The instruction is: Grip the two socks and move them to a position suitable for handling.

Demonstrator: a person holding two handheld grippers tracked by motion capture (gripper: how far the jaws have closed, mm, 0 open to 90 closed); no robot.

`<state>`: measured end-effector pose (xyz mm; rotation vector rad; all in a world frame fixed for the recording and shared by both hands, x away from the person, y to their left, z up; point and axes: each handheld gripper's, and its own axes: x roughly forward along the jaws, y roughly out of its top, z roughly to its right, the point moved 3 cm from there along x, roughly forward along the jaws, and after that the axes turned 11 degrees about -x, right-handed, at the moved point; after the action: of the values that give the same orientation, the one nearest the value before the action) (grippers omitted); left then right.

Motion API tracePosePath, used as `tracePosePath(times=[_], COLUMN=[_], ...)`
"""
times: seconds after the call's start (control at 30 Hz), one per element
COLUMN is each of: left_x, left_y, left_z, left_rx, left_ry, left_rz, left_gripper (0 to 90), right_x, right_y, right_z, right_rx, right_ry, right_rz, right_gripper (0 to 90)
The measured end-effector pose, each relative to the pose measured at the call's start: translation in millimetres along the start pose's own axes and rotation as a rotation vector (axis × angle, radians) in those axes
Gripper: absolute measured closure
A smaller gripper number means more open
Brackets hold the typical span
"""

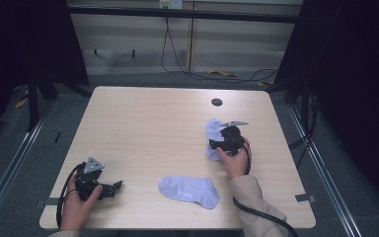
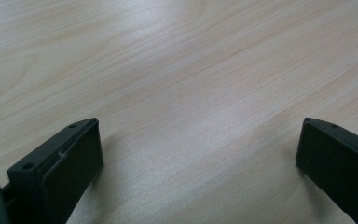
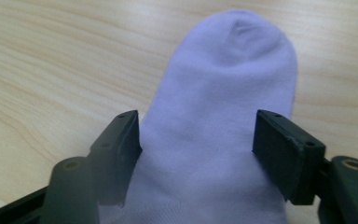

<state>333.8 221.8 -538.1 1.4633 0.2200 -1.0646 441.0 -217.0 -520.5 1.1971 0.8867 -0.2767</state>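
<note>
I am holding my left tongs in my left hand, low at the near left, lying nearly level and pointing toward the right. Their jaws are standing wide apart with nothing between them. My right hand, coming out of a beige sleeve, is gripping my right tongs farther out on the right, pointing away from me and slightly left. Their jaws are parted, not pressing on anything. A cable is trailing from each.
</note>
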Motion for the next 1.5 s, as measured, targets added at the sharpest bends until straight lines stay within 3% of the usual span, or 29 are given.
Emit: tracePosePath(times=[0.07, 0.1, 0.17, 0.23, 0.3, 0.33, 0.4, 0.43, 0.47, 0.57, 0.63, 0.73, 0.77, 0.8, 0.83, 0.87, 0.9, 1.1, 1.27, 1.37, 1.5], left_x=[-0.1, -0.1, 0.0, -0.1, -0.2, -0.5, -0.5, -0.5, -0.4, -0.8, -0.6, -0.6, -0.5, -0.5, -0.6, -0.5, -0.5, -0.5, -0.5, -0.5, -0.5], left_y=[-0.1, -0.1, -0.1, -0.2, -0.2, -0.2, -0.2, -0.2, -0.2, -0.3, -0.4, -0.4, -0.5, -0.4, -0.5, -0.5, -0.5, -0.5, -0.5, -0.6, -0.6], left_z=[0.2, 0.2, 0.3, 0.3, 0.3, 0.1, 0.1, 0.1, 0.1, -0.3, 0.1, 0.1, 0.1, 0.1, 0.1, 0.1, 0.2, 0.2, 0.2, 0.2, 0.2], left_rx=[0.002, 0.001, 0.001, 0.001, 0.001, 0.004, 0.004, 0.004, 0.004, 0.011, 0.006, 0.006, 0.006, 0.006, 0.006, 0.006, 0.005, 0.006, 0.005, 0.006, 0.005], left_ry=[-0.005, -0.005, -0.004, -0.004, -0.004, -0.004, -0.004, -0.004, -0.004, -0.002, -0.002, -0.002, -0.002, -0.003, -0.002, -0.003, -0.004, -0.004, -0.003, -0.003, -0.003], left_rz=[0.0, -0.001, 0.0, -0.001, -0.001, -0.005, -0.005, -0.005, -0.004, -0.007, -0.003, -0.003, -0.003, -0.002, -0.003, -0.001, -0.001, 0.0, -0.001, -0.002, -0.001], left_gripper=[0.0, 0.0, 0.0, 0.1, 0.0, 0.0, 0.0, 0.0, 0.0, 0.0, 0.1, 0.0, 0.0, 0.0, 0.0, 0.0, 0.0, 0.0, 0.0, 0.0, 0.1], right_x=[-0.4, -1.5, -5.3, -9.2, -16.7, -29.1, -33.6, -46.2, -46.2, -60.9, -68.4, -75.4, -75.8, -74.3, -70.7, -68.6, -65.4, -69.1, -69.1, -66.2, -58.9], right_y=[-0.8, -0.5, -1.3, -1.7, 0.8, 7.4, 10.3, 19.3, 19.3, 31.7, 37.9, 39.7, 37.3, 33.8, 28.6, 24.8, 13.7, -11.1, -30.6, -40.6, -49.4], right_z=[-3.0, -3.6, -3.1, -3.7, -7.4, -13.5, -16.0, -24.4, -24.4, -42.8, -56.2, -73.4, -76.0, -75.3, -69.1, -63.0, -46.7, -32.7, -38.3, -40.7, -36.8], right_rx=[-0.052, -0.058, -0.064, -0.065, -0.106, -0.14, -0.148, -0.191, -0.191, -0.291, -0.313, -0.375, -0.398, -0.413, -0.404, -0.385, -0.337, -0.258, -0.272, -0.283, -0.326], right_ry=[-0.025, -0.002, 0.005, 0.053, 0.06, 0.083, 0.095, 0.124, 0.124, 0.184, 0.25, 0.286, 0.275, 0.254, 0.219, 0.188, 0.149, 0.186, 0.209, 0.188, 0.097], right_rz=[0.002, 0.009, -0.004, 0.019, 0.032, 0.068, 0.078, 0.112, 0.112, 0.158, 0.193, 0.216, 0.206, 0.192, 0.178, 0.162, 0.135, 0.134, 0.103, 0.076, 0.017], right_gripper=[55.3, 70.0, 78.7, 83.4, 85.3, 87.0, 87.2, 87.2, 87.2, 87.2, 87.2, 86.7, 85.1, 78.1, 69.1, 66.3, 60.9, 58.1, 51.9, 49.1, 45.6])
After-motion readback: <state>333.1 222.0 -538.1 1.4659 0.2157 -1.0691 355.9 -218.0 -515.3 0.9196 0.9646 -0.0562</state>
